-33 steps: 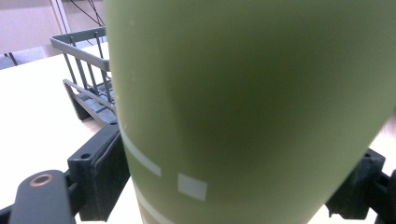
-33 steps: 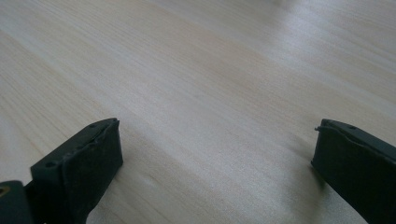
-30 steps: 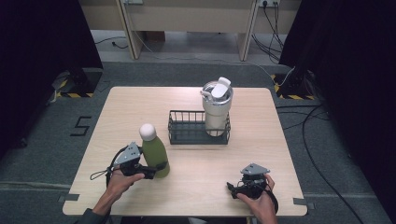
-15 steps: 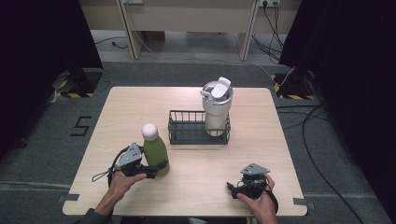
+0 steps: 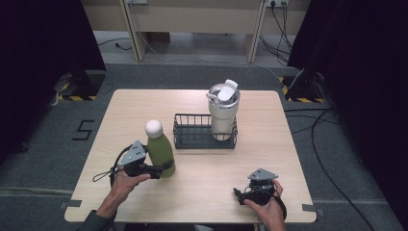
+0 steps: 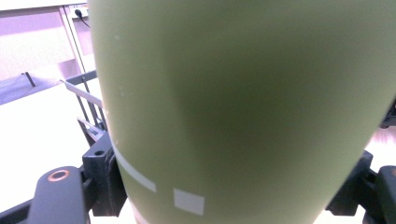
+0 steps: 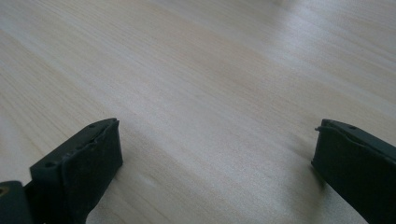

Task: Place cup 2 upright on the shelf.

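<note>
My left gripper [image 5: 161, 169] is clamped on the green bottle [image 5: 160, 150], standing upright on the table [image 5: 202, 192] just left of the wire basket [image 5: 192, 137]; next comes a steady lift — into the basket, I judge; my right gripper [image 5: 240, 195] rests wide open, empty.

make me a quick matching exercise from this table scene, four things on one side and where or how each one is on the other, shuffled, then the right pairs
Things:
1. green bottle
2. white tumbler
3. wire basket
4. right gripper

States:
A. black, sits mid-table, holds one container at its right end
B. stands upright in the basket, lid flap raised
C. jaws wide apart over bare wood, nothing between them
D. upright on the table, clamped low on its body by the left gripper

Pairs: 1-D, 2-B, 3-A, 4-C
</note>
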A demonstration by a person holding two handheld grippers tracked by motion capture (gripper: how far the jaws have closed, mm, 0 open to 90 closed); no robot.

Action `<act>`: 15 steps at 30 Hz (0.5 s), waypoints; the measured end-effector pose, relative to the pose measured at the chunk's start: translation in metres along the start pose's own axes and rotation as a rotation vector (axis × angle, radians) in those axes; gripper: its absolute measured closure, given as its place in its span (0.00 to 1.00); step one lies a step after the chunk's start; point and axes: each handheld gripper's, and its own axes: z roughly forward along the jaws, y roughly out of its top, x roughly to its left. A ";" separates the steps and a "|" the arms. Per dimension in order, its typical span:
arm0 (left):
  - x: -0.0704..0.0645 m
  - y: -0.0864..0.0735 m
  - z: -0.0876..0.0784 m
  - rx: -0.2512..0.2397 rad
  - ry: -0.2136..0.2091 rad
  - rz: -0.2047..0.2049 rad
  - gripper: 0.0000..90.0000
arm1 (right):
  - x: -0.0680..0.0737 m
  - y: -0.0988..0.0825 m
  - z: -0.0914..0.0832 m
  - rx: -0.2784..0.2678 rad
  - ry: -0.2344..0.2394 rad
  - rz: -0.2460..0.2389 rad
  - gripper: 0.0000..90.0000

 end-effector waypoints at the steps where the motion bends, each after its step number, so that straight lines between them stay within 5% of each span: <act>1: 0.000 0.001 0.001 -0.001 -0.001 0.002 0.22 | 0.000 0.000 0.000 0.000 0.000 0.000 0.02; 9: 0.000 0.011 0.005 -0.003 -0.020 -0.009 0.22 | 0.000 0.000 0.000 -0.001 0.002 -0.003 0.02; 15: -0.002 0.025 0.006 -0.009 -0.028 0.020 0.22 | 0.000 0.000 0.000 0.000 0.002 -0.003 0.02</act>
